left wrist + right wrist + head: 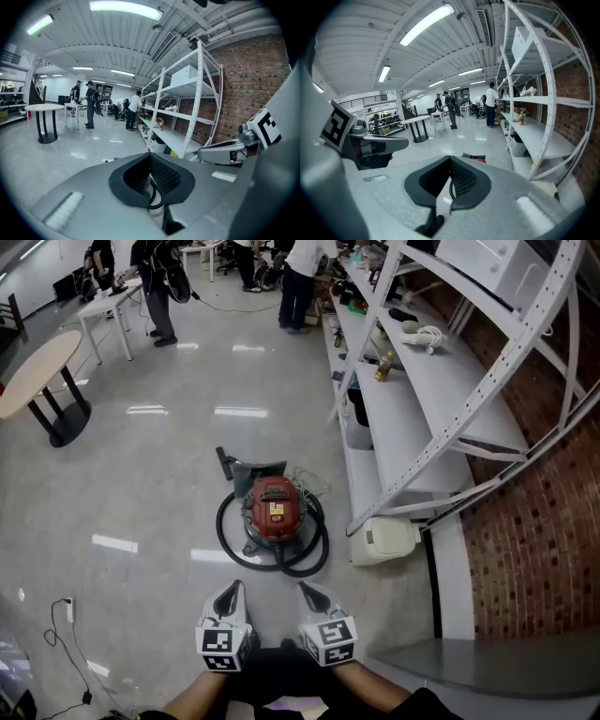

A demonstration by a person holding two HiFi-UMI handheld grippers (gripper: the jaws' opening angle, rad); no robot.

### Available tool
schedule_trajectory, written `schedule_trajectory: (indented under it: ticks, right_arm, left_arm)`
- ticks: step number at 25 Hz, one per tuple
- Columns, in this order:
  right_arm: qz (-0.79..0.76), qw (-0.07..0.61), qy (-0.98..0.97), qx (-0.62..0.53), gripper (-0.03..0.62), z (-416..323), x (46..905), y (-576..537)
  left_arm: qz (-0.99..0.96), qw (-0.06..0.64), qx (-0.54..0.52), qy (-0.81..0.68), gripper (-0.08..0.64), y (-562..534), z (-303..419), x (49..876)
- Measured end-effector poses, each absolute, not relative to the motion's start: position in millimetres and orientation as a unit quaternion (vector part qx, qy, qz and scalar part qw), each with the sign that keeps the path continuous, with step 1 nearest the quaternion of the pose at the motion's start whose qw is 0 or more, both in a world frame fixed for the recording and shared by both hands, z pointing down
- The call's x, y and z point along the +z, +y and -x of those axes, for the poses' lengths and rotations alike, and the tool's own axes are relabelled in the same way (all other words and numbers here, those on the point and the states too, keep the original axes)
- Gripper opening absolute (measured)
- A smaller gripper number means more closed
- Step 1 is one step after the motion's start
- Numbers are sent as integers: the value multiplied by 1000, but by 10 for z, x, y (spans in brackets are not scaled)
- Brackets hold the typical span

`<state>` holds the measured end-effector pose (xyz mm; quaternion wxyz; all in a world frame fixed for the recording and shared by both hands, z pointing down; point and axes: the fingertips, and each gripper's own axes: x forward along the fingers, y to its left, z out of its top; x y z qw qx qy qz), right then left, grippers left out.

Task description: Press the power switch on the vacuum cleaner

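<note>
Left gripper [232, 591] and right gripper [310, 592], jaws together and empty, hover short of the red vacuum cleaner [274, 507]

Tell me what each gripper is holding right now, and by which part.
Nothing is held. The left gripper and right gripper both have their jaws together and empty, apart from the red vacuum cleaner on the floor.

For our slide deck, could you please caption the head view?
Left gripper and right gripper, both shut and empty, held short of a red vacuum cleaner beside white shelving.
</note>
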<state>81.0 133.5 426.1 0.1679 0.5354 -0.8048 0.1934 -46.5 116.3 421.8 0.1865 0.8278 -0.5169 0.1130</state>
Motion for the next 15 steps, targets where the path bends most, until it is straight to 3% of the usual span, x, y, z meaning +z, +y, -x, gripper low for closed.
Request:
schedule_trajectory:
  ticks: [15]
  right_arm:
    - [-584,172,-773,180,-8,-442,4120,334]
  left_arm:
    - [-859,170,103,-472,17,73,843,4112]
